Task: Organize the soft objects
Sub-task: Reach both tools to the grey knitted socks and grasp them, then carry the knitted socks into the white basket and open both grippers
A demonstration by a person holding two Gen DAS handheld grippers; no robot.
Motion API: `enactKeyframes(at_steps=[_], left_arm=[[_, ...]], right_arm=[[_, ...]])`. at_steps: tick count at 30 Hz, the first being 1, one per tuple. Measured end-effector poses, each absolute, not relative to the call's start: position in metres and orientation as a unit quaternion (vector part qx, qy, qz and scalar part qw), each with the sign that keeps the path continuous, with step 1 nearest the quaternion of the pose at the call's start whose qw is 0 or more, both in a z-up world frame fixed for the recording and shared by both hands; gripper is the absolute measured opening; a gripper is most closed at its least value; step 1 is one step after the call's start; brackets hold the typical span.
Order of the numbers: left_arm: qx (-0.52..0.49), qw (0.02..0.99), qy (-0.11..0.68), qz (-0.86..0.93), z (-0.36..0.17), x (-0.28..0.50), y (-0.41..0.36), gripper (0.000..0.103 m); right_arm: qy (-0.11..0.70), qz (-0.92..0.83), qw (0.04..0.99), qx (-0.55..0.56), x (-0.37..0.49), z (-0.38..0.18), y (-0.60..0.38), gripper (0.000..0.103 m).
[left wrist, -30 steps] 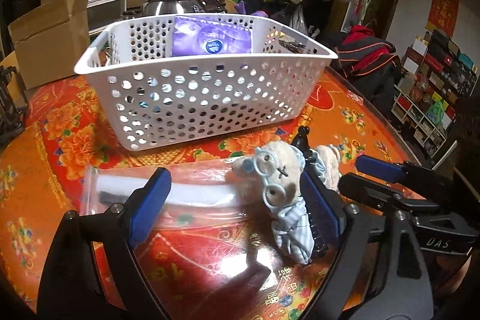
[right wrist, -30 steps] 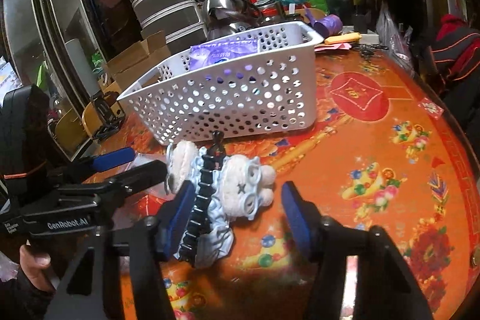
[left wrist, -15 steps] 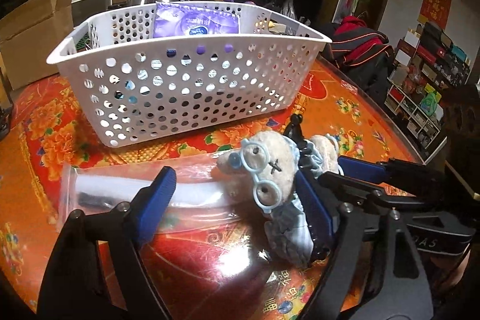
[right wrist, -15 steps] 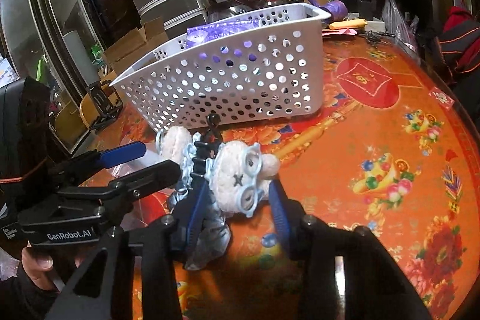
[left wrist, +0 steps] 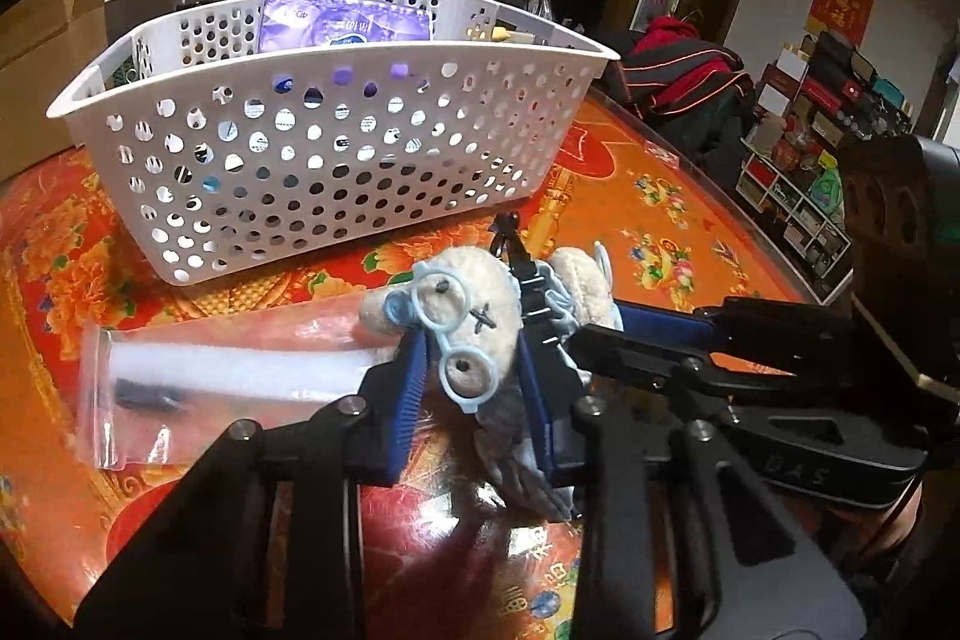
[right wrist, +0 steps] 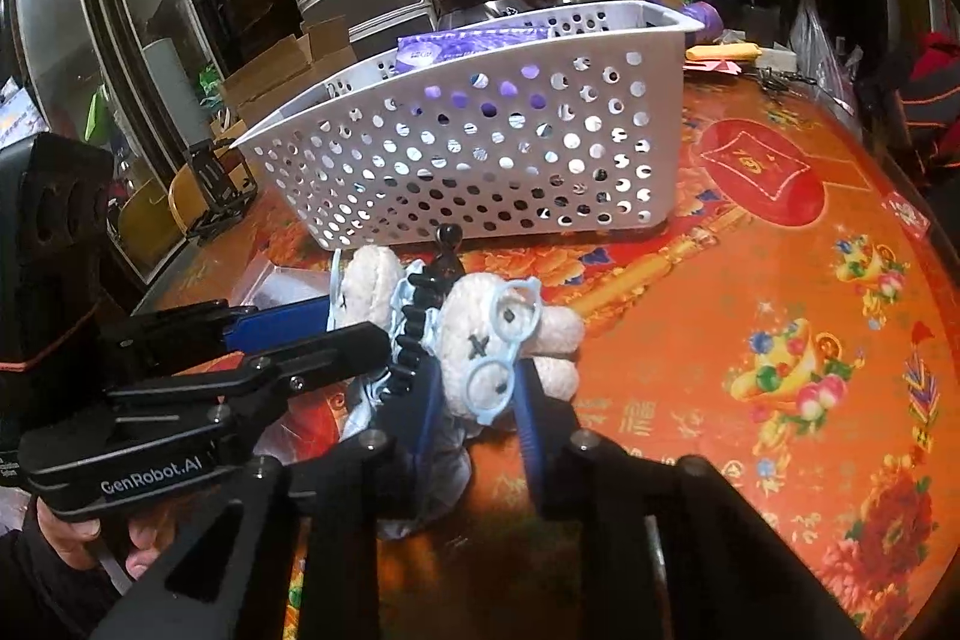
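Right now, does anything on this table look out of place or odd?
Yes: both the left gripper and right gripper are closing on one small cream plush toy with light-blue glasses, at the same spot, crowding each other.

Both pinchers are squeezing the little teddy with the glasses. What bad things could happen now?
1. The left gripper and right gripper are both closing on the white plush toy with blue plastic glasses; a pad might snap or knock off the glasses.
2. Pulling apart could stretch the toy.
3. The clear plastic bag touches it and might get dragged.
4. Lifted low, it may bump the white perforated basket.
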State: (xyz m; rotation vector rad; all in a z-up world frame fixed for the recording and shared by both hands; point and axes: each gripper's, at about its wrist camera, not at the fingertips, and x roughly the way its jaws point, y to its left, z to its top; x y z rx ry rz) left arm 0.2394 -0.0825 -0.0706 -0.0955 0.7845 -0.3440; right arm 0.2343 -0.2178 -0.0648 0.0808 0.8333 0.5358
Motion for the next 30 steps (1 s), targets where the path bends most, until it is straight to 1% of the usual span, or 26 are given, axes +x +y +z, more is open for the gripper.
enactKeyframes(at_steps=[4, 9, 14, 20, 24, 30], left_arm=[[-0.049, 0.910, 0.374, -0.171, -0.069, 0.234, -0.081, 0.024], [-0.061, 0.917, 0.352, -0.179, -0.059, 0.220, -0.072, 0.023], [-0.060, 0.927, 0.318, -0.187, -0.040, 0.200, -0.063, 0.023], [-0.065, 0.933, 0.301, -0.187, -0.018, 0.187, -0.050, 0.023], [-0.067, 0.938, 0.287, -0.184, 0.008, 0.189, -0.040, 0.023], [-0.061, 0.945, 0.271, -0.173, 0.059, 0.212, -0.027, 0.023]], right_arm=[[0.391, 0.254, 0.884, 0.030, 0.228, -0.061, -0.216, 0.020], [0.373, 0.254, 0.892, 0.025, 0.217, -0.050, -0.215, 0.020], [0.351, 0.259, 0.900, 0.013, 0.202, -0.032, -0.212, 0.020], [0.331, 0.268, 0.905, 0.004, 0.192, -0.010, -0.204, 0.020], [0.320, 0.274, 0.907, 0.000, 0.192, 0.007, -0.197, 0.020], [0.301, 0.279, 0.912, -0.001, 0.210, 0.050, -0.185, 0.020]])
